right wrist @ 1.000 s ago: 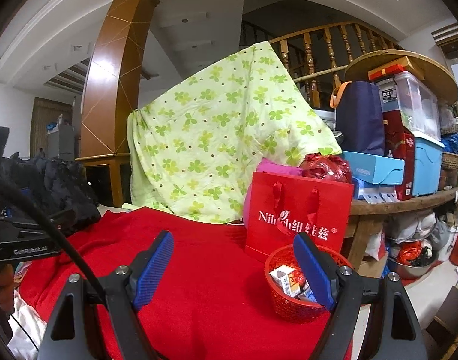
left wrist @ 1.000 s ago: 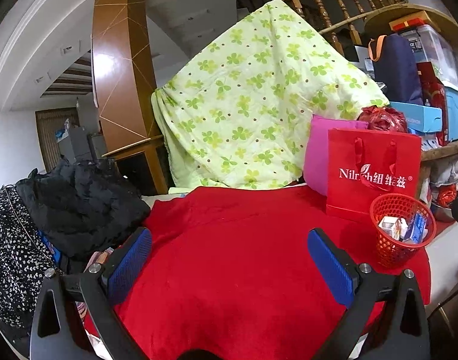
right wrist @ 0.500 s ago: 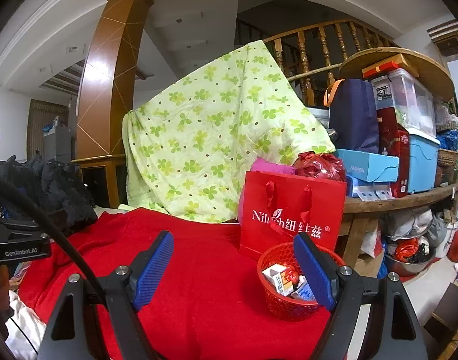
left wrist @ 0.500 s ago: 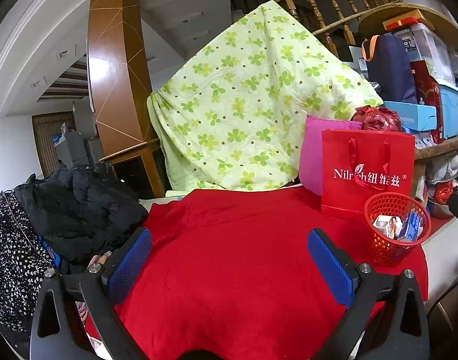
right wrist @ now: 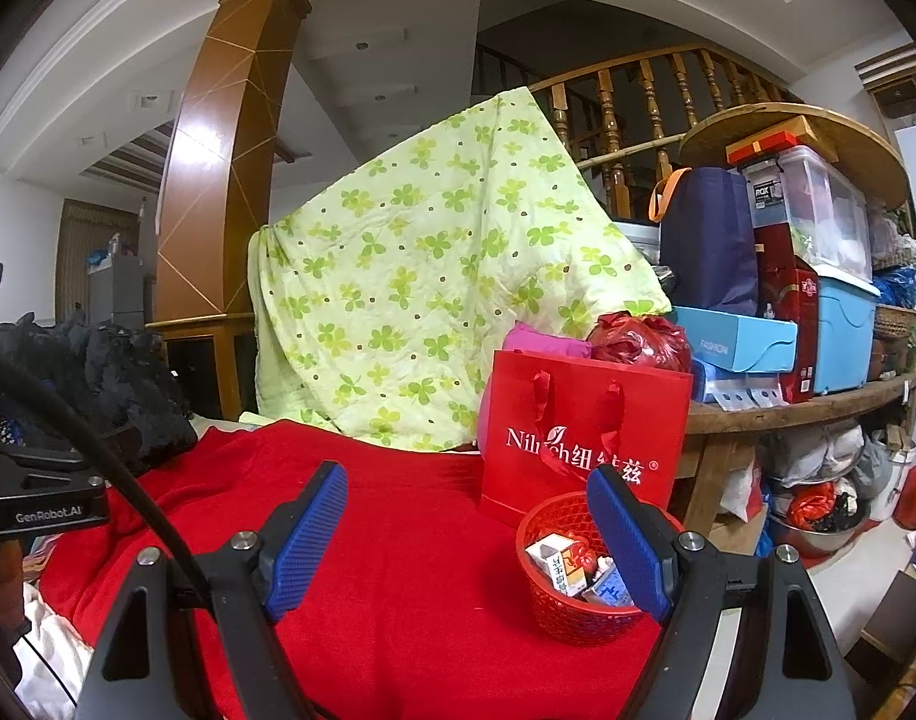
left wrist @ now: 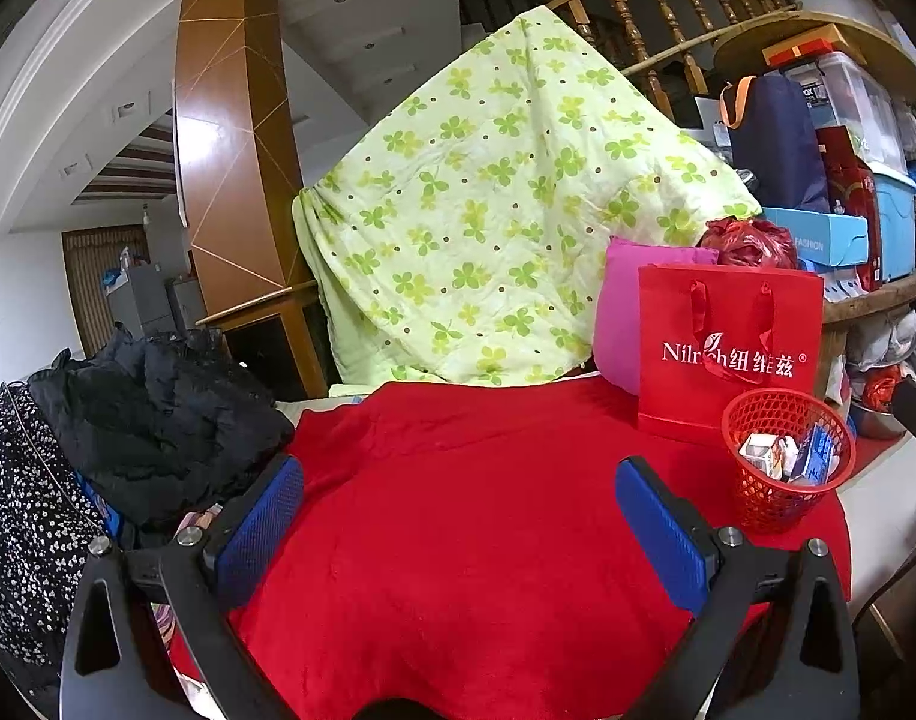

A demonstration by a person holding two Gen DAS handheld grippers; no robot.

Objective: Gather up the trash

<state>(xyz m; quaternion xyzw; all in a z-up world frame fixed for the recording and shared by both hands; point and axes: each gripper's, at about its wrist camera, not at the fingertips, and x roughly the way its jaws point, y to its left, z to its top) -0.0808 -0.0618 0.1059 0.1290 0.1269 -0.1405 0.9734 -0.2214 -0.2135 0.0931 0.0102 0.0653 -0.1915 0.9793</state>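
Two grippers, jaws apart, empty | left gripper (left wrist: 458, 516) | right gripper (right wrist: 466, 540) | red basket (right wrist: 577, 606) holds small boxes

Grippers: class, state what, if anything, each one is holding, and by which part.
Nothing is held. The left gripper and right gripper are both open over the red cloth.

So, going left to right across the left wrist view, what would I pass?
Black-and-white spotted garment → black ruffled clothing → brown wooden pillar → clover-print quilt → red gift bag → red mesh basket.
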